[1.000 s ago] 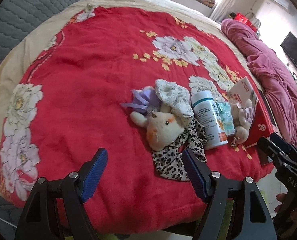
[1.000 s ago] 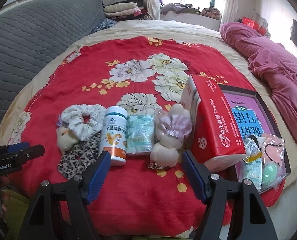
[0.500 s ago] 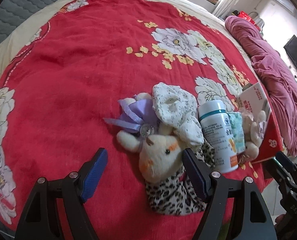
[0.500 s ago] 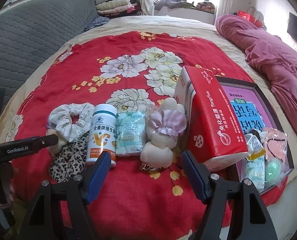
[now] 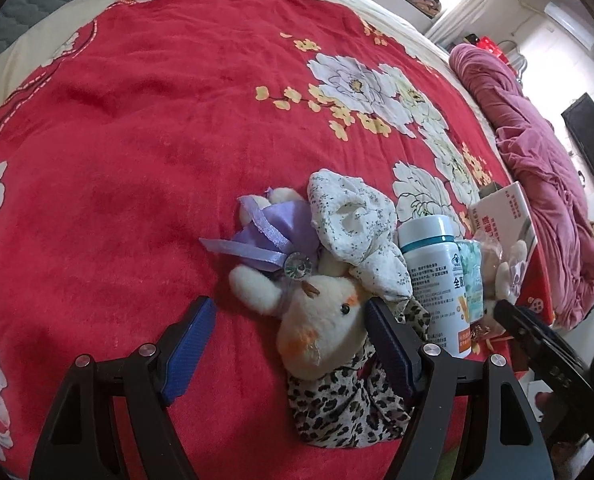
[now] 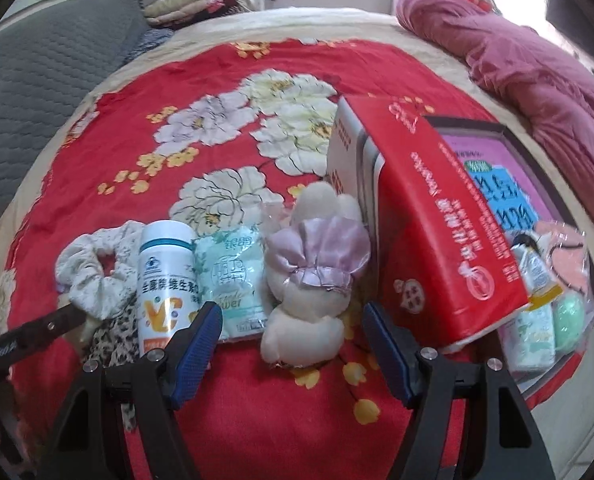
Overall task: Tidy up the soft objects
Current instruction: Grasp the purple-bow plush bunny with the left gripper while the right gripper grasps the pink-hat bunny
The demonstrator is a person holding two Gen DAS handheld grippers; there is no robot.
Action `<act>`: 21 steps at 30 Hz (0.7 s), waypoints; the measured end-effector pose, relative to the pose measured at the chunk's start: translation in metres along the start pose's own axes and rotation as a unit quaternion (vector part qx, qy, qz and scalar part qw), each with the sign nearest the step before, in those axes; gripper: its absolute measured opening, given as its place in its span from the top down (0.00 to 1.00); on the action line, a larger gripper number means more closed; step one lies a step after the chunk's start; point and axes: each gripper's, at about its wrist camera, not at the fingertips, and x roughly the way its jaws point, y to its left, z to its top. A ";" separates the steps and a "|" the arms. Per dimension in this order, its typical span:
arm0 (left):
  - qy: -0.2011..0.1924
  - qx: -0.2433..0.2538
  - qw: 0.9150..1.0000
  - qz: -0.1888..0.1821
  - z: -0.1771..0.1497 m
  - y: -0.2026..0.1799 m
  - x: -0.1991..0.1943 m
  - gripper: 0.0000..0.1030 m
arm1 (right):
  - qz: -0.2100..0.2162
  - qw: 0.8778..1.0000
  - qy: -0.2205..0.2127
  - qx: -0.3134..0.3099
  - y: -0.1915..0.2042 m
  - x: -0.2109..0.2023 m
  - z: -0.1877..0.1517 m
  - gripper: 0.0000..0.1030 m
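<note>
A cream plush toy in a purple dress lies on the red floral blanket, partly on a leopard-print cloth, with a white floral scrunchie beside it. My left gripper is open, its jaws on either side of the toy's head. A second cream plush with a lilac bow lies before my right gripper, which is open just short of it. The scrunchie and the leopard cloth also show in the right wrist view.
A white supplement bottle and a tissue pack lie between the two plush toys. A red box leans on a framed tray holding small packets. A pink quilt lies at the right, a grey headboard at the left.
My left gripper has moved forward and down until its jaws flank the purple-dressed plush's head. My right gripper has moved closer to the lilac-bow plush. Both have stayed open.
</note>
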 end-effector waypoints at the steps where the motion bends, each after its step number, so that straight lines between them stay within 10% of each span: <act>1: 0.000 0.001 1.000 0.001 0.000 -0.001 0.000 0.24 | -0.007 1.000 0.004 0.007 0.000 0.004 0.000 0.30; 6: 0.008 -0.003 1.000 -0.007 0.002 -0.003 0.008 0.30 | -0.004 0.999 0.021 0.045 -0.008 0.023 -0.002 0.60; 13: 0.015 -0.010 0.999 -0.031 0.004 -0.009 0.014 0.59 | 0.024 0.998 -0.004 0.051 -0.019 0.003 -0.005 0.62; 21: -0.014 -0.015 0.999 -0.040 0.002 -0.001 -0.015 0.61 | 0.060 0.997 -0.024 0.044 -0.021 -0.023 -0.001 0.62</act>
